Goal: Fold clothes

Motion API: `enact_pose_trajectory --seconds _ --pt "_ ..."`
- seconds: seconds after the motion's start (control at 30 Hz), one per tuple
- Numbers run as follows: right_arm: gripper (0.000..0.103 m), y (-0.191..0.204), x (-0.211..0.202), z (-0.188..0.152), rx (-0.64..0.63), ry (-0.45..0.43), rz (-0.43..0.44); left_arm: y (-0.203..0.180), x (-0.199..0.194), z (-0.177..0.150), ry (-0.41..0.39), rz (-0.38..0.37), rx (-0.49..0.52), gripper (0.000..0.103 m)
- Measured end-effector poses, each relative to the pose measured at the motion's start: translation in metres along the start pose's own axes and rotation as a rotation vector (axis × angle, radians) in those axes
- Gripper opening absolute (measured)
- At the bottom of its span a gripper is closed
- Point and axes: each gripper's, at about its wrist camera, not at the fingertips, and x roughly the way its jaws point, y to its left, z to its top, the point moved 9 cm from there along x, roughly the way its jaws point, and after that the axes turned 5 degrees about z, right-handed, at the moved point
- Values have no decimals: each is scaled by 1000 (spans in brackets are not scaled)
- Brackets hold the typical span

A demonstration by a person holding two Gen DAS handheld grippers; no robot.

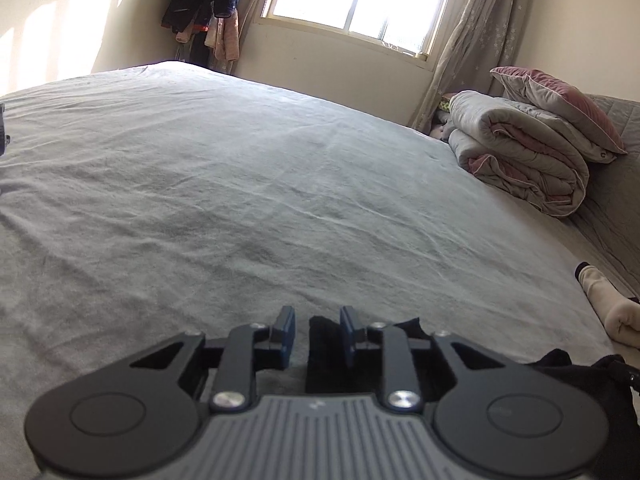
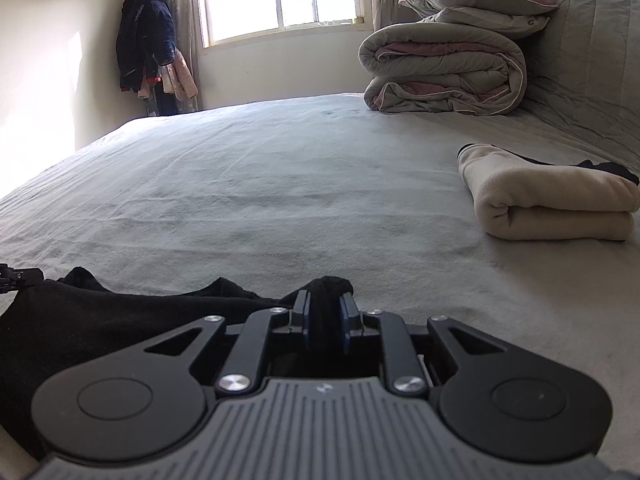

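1. Left wrist view: the left gripper (image 1: 316,326) sits low over the grey bed sheet (image 1: 240,184) with its blue pads partly apart; a strip of the black garment (image 1: 320,344) stands in the gap against the right-hand pad, and whether the pads truly pinch it cannot be told. More black cloth spreads to the right near the bed's edge, which suggests this gripper has one end of an edge so the cloth can be stretched. A folded cream garment (image 1: 616,312) lies at the far right, well apart from the work. A folded quilt (image 1: 520,152) with a pillow on it sits by the window

2. Right wrist view: the right gripper (image 2: 326,310) is clamped on a bunched peak of the black garment (image 2: 120,320), which pokes up between its close-set pads. The cloth runs leftward along the near edge of the bed sheet (image 2: 280,184), toward a sliver of the other tool at the left border. The folded cream garment (image 2: 552,200) rests on the sheet to the right, set aside so the middle is free for spreading the black one
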Motion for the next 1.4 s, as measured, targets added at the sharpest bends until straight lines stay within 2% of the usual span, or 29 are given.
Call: enact_pose_trajectory --seconds 0.07,0.27,0.3,0.33,0.4,0.43,0.53,0.63,0.67,0.73,0.77,0.83,0.9,0.97,1.03,1.13,1.27,1.33,1.4 --pt "41 7 -10 8 0 -26 22 -3 -4 0 7 -16 3 39" --pt "41 56 -13 12 -10 -20 142 -12 -14 -2 28 -64 10 38" --pt "41 65 -9 9 -16 -11 156 -14 -16 -2 32 -72 11 34" --pt "39 74 -4 6 -23 -2 169 -15 -18 -2 35 -80 13 26" --pt "31 89 8 -1 -37 24 187 -18 -17 -5 47 -87 23 24" --pt "30 93 15 -5 -43 44 186 -20 -8 -11 62 -75 43 23" --pt "25 85 40 -22 -71 104 124 -12 11 -23 58 -15 73 20" --pt "18 63 41 -19 22 93 114 -3 3 -12 53 14 55 23" --pt "20 58 34 -16 42 82 108 -2 -3 -8 57 24 58 22" --pt "24 54 17 -11 41 74 116 1 -16 -2 88 33 43 34" --pt "29 53 7 -11 36 74 125 3 -23 -2 114 31 19 37" --pt "30 49 -13 -12 31 92 129 9 -36 -1 168 28 -29 42" --pt "34 39 -33 -14 62 117 127 13 -46 -8 239 12 -65 49" --pt "44 23 -49 -15 114 127 115 17 -55 -19 295 5 -86 52" --pt "45 7 -60 -15 158 132 100 21 -63 -31 319 4 -117 57" --pt "45 -19 -61 -13 249 118 84 27 -67 -40 298 -12 -185 59" --pt "45 -30 -48 -14 386 109 145 31 -67 -51 237 -46 -271 59" --pt "50 -28 -38 -13 398 123 147 29 -65 -51 211 -47 -278 59" --pt "61 -25 -31 -15 398 129 141 28 -63 -50 188 -43 -276 58"
